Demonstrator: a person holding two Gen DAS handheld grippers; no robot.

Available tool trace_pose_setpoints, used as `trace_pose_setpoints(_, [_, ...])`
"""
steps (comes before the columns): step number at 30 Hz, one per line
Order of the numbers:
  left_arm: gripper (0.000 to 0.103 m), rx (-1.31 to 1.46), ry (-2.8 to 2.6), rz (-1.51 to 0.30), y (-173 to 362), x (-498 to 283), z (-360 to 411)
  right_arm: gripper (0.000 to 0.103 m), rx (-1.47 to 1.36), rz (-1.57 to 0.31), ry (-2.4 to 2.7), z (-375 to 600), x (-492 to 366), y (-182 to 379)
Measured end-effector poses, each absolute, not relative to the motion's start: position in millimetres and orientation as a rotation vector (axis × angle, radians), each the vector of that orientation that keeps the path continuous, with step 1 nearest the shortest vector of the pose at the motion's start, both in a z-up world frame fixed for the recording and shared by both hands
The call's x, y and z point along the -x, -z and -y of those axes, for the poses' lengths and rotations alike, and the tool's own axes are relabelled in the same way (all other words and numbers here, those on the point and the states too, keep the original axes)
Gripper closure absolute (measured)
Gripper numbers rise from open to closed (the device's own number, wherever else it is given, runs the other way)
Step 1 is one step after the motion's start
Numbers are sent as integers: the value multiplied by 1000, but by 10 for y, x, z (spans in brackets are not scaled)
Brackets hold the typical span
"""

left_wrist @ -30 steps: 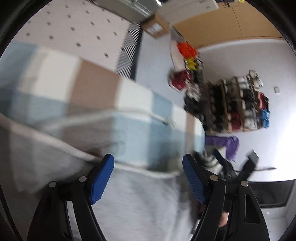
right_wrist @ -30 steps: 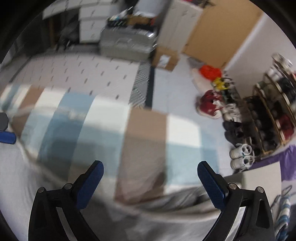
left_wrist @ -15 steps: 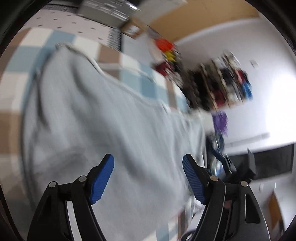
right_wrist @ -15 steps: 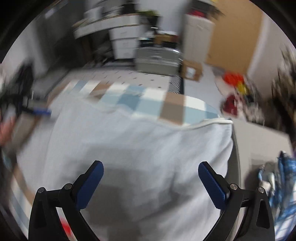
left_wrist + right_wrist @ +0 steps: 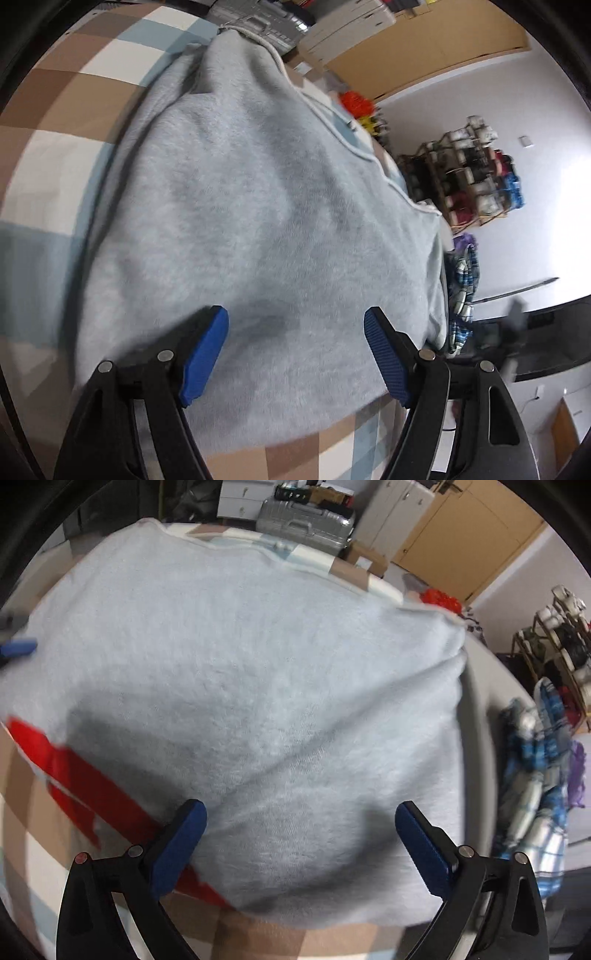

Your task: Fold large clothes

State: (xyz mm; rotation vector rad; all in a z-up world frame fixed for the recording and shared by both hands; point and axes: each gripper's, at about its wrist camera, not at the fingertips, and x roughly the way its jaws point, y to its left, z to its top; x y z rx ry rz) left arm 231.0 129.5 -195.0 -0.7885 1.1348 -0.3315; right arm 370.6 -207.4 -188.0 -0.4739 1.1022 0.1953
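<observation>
Both the left gripper (image 5: pixel 295 354) and right gripper (image 5: pixel 301 843) hover released above the grey sweatshirt (image 5: pixel 258 221) on the checked bed (image 5: pixel 55 110); next seems another fold, needing an edge grasped.

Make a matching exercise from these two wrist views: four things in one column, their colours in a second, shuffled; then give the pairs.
Things:
1. large garment spread on the bed
2. suitcase beyond the bed
3. strip showing at the garment's edge
4. checked bedspread

Colours:
A. red
B. brown, white and pale blue
C. light grey
D. silver

Pairs: 1-C, 2-D, 3-A, 4-B
</observation>
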Motion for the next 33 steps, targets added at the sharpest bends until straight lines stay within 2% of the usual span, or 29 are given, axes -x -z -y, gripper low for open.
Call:
trace_pose_setpoints(3, [31, 765, 340, -1142, 1930, -2423, -1218, 0, 364, -1007, -291, 1871, -3777, 1440])
trace_pose_setpoints(5, [31, 751, 325, -1163, 2042, -2553, -1167, 0, 346, -1009, -345, 1616, -3876, 1350])
trace_pose_setpoints(9, [31, 764, 341, -1124, 2065, -2517, -1170, 0, 502, -1051, -365, 998, -4153, 1663])
trace_pose_setpoints(12, [31, 751, 346, -1132, 2032, -2489, -1195, 0, 530, -1108, -315, 915, -4312, 2026])
trace_pose_setpoints(18, [31, 749, 393, -1124, 1707, -2612, -1080, 0, 219, -1224, -418, 1445, -4328, 2093])
trace_pose_setpoints(23, [31, 665, 478, -1104, 1498, -2901, -701, 0, 10, -1101, -412, 2206, -4229, 1725])
trace_pose_setpoints(26, [31, 691, 505, -1136, 1617, -3084, -528, 0, 72, -1107, -287, 2518, -4248, 1808])
trace_pose_setpoints(29, [31, 677, 477, -1208, 1895, -3231, -427, 0, 256, -1201, -179, 2598, -4214, 2188])
trace_pose_setpoints(31, [31, 691, 472, -1197, 1981, -3240, -466, 0, 364, -1154, -188, 2529, -4048, 2324])
trace_pose_setpoints(33, [31, 729, 492, -1167, 2027, -3198, -579, 0, 348, -1156, -168, 2543, -4010, 2328])
